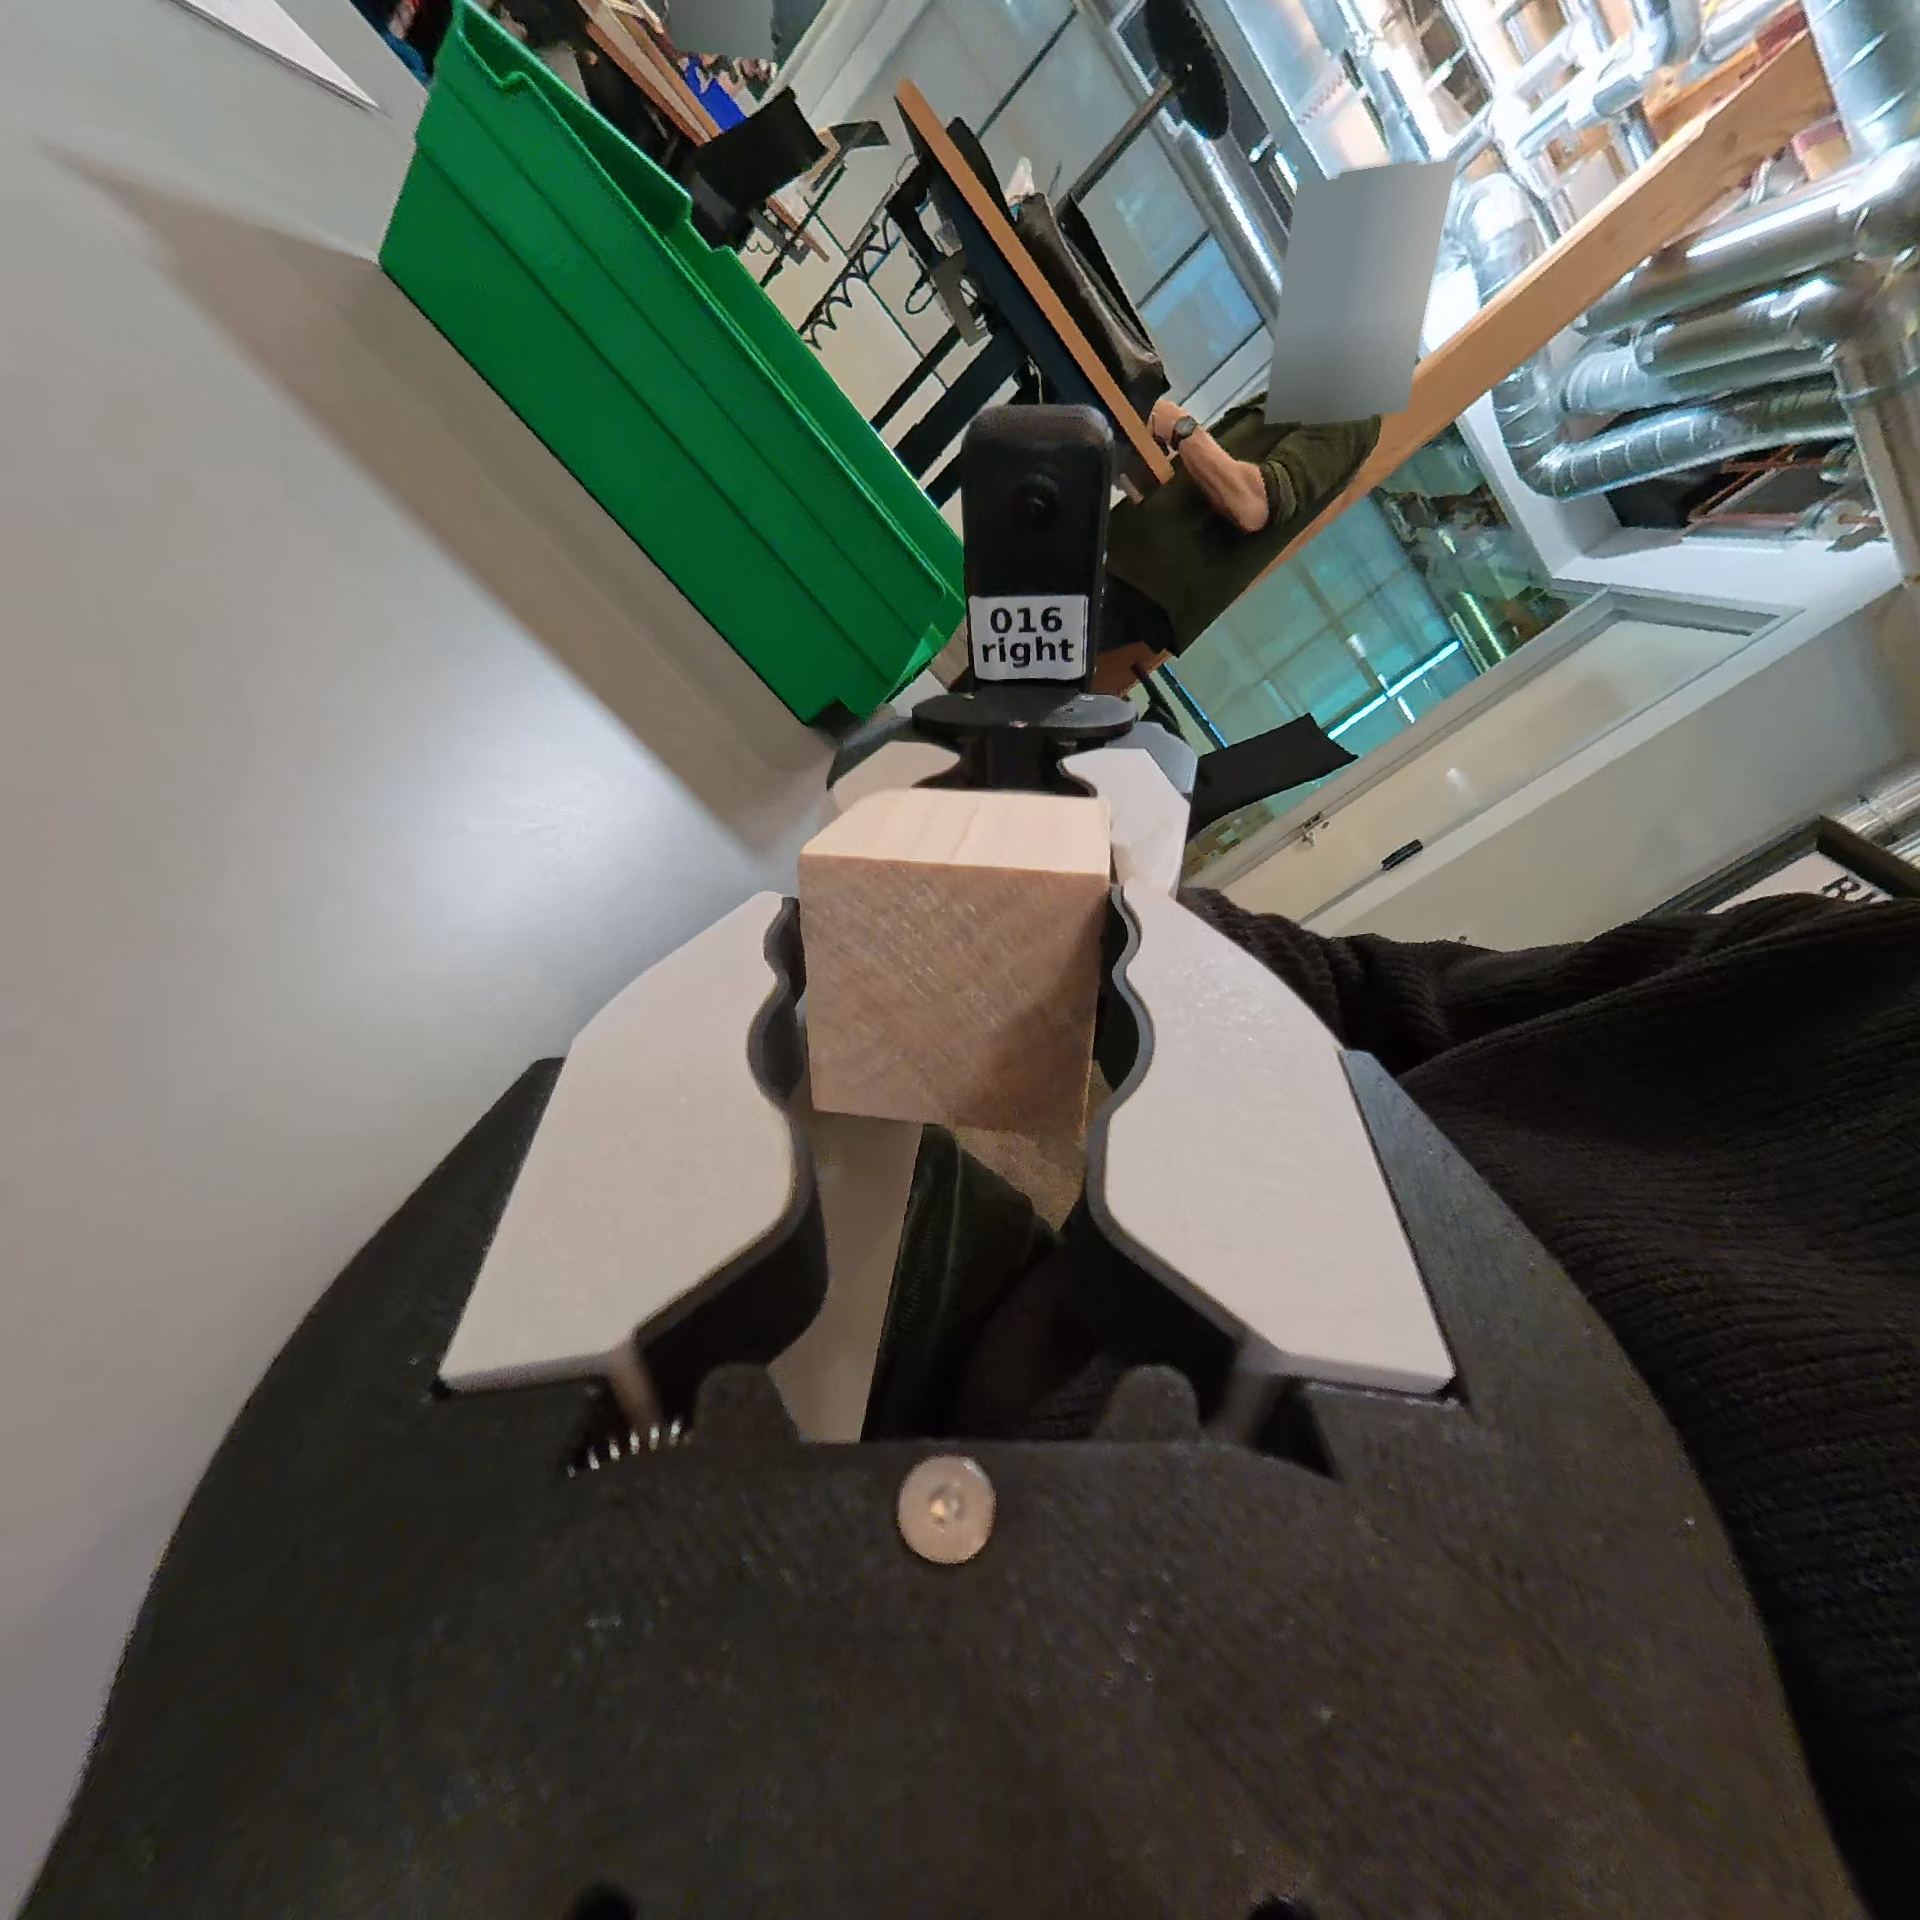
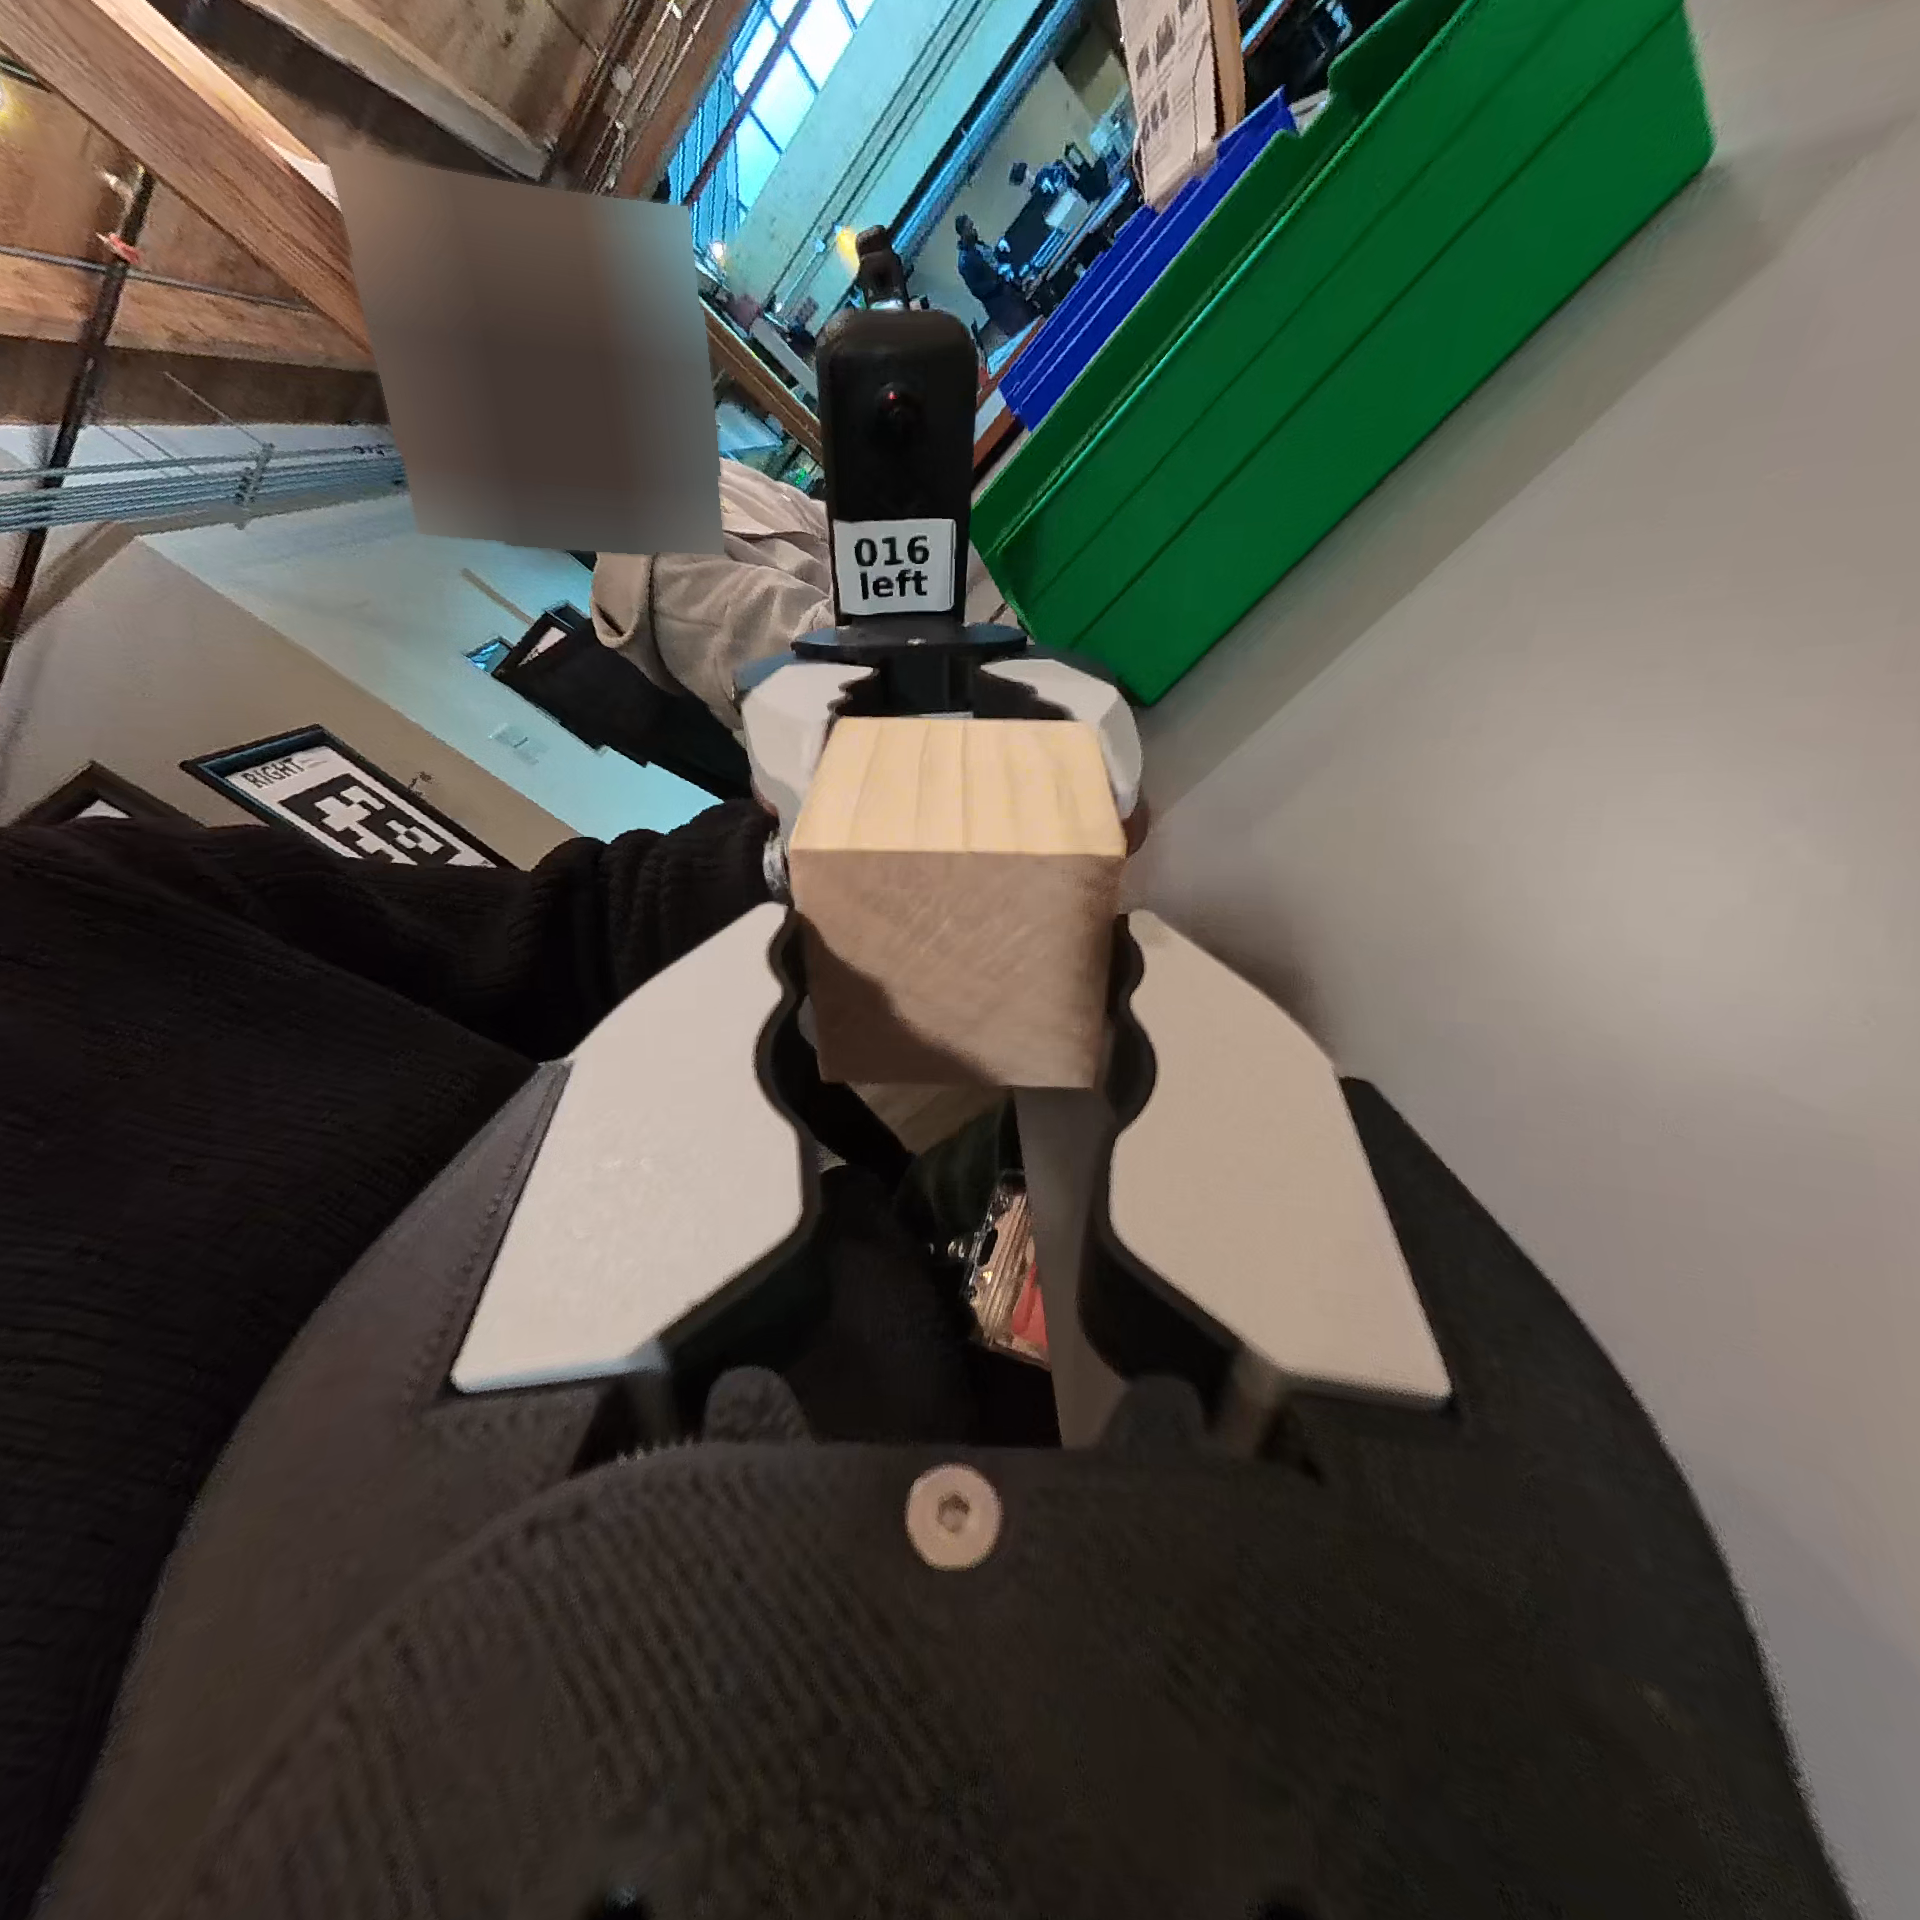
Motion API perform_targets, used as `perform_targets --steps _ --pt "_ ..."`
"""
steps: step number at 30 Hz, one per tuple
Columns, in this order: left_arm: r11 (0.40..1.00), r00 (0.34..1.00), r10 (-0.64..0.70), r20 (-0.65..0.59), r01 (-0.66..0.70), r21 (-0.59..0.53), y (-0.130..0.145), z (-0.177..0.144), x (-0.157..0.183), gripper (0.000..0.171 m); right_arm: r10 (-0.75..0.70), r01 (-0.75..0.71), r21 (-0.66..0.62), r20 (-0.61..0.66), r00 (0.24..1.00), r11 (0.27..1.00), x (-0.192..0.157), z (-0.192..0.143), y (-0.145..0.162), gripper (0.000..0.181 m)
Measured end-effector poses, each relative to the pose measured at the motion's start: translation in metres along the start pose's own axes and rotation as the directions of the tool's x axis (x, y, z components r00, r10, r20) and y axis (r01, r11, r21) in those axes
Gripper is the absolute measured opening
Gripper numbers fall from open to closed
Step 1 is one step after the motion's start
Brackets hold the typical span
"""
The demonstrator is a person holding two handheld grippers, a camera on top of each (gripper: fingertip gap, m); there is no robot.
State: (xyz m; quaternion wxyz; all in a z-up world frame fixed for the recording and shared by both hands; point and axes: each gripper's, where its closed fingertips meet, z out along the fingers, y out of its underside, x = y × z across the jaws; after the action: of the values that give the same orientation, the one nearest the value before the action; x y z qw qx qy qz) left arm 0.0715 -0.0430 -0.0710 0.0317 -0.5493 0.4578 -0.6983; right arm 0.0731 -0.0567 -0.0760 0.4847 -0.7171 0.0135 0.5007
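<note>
A pale wooden block is held between both grippers, which face each other above a white table. My left gripper is shut on the near end of the block. The right gripper, with its black camera post, grips the far end. In the right wrist view the same block sits between the fingers of my right gripper, which is shut on it. There the left gripper clasps the far end. The block is off the table.
A green plastic bin stands on the table behind the grippers and also shows in the right wrist view, with blue bins beyond it. A black sleeve fills one side. A person sits at a desk farther off.
</note>
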Motion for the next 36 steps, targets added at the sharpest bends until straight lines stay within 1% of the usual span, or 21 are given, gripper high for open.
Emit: perform_targets --steps 5,10,14,17,21,26,29,36 --pt "0.999 0.999 -0.048 -0.006 0.048 0.004 0.000 -0.001 -0.002 0.056 0.013 -0.013 0.004 -0.002 1.000 1.000 0.001 0.001 0.000 0.057" --pt "0.999 0.999 -0.052 0.002 0.052 0.009 -0.001 -0.001 -0.004 0.056 0.022 -0.022 0.007 0.010 1.000 1.000 0.000 0.001 -0.001 0.064" --pt "0.998 0.999 -0.054 0.008 0.053 0.020 -0.002 -0.001 -0.005 0.056 0.031 -0.031 0.009 0.002 1.000 0.999 0.002 0.001 -0.001 0.062" --pt "0.998 0.998 -0.062 -0.003 0.062 0.016 -0.001 -0.001 -0.004 0.056 0.024 -0.024 0.007 -0.008 1.000 1.000 0.003 0.000 -0.001 0.057" --pt "0.998 0.998 -0.066 -0.011 0.066 0.009 0.001 0.001 -0.003 0.056 0.010 -0.010 0.008 -0.013 1.000 1.000 0.003 -0.002 -0.002 0.056" --pt "0.998 0.997 -0.065 -0.029 0.065 0.007 0.003 0.003 0.000 0.056 0.003 -0.003 0.041 -0.004 1.000 0.999 0.001 -0.006 -0.010 0.056" --pt "0.998 0.998 -0.066 -0.021 0.065 -0.025 0.008 0.006 0.000 0.067 0.002 -0.001 0.045 -0.028 1.000 0.999 0.005 -0.008 -0.011 0.056" --pt "0.995 0.999 -0.047 0.014 0.048 -0.090 0.019 0.010 -0.003 0.068 0.036 -0.037 0.077 0.011 0.999 0.996 0.001 -0.011 -0.016 0.056"
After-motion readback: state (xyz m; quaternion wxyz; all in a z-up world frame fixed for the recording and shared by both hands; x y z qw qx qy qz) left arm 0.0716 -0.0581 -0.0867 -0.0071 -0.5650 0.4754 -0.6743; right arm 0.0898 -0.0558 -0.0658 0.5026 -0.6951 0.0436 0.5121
